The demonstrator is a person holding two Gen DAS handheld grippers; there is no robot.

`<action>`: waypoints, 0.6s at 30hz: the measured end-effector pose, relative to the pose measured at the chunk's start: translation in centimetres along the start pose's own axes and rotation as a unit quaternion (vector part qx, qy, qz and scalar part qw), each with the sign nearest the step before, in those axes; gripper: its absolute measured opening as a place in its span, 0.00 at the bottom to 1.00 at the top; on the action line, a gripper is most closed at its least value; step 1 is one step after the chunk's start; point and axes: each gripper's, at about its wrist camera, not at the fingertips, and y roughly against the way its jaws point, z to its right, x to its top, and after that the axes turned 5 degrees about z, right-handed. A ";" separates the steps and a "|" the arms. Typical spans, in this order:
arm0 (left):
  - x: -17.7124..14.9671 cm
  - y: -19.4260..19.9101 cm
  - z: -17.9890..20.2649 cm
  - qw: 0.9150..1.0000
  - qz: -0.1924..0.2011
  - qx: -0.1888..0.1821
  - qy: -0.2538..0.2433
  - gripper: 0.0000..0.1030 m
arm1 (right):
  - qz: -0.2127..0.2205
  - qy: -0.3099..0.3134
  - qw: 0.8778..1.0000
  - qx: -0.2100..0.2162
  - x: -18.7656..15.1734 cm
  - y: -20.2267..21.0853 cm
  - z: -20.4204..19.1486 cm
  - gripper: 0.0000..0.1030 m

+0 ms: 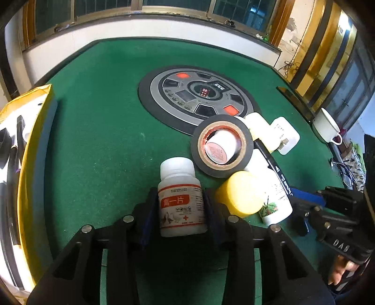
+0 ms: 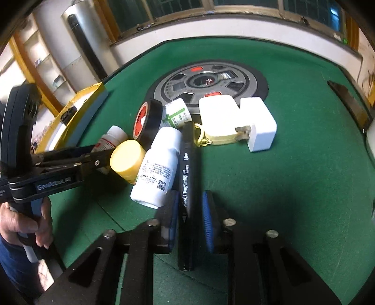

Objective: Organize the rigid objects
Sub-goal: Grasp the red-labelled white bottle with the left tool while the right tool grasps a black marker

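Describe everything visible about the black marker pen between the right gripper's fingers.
The long black plastic marker pen has white lettering along its barrel. It lies lengthwise between the blue-padded fingers of the right gripper, pointing away over the green felt table. The left pad looks against it; a slight gap shows on the right. Its left side runs along the lying white bottle.

Open green felt (image 1: 98,145) left of bottles, yellow box (image 1: 35,164) bounding it, clutter right around tape roll (image 1: 221,146)

Lighting is dim and uneven; daylight enters at the upper right, leaving the windows (image 1: 93,9) dark. Heavy fisheye bending and black vignetting mark all edges. The right wrist view is softly blurred.
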 end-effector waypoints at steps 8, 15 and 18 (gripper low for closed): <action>-1.8 2.4 0.1 1.000 0.024 -0.016 0.008 0.34 | 0.036 -0.028 0.999 0.020 0.6 1.8 0.8 0.14; -1.9 3.2 1.0 0.999 0.033 -0.012 0.001 0.34 | 0.050 -0.040 0.997 0.041 0.8 2.3 0.5 0.14; -1.9 3.5 1.4 0.999 0.037 -0.012 -0.004 0.34 | 0.055 -0.041 0.996 0.051 0.9 2.4 0.2 0.14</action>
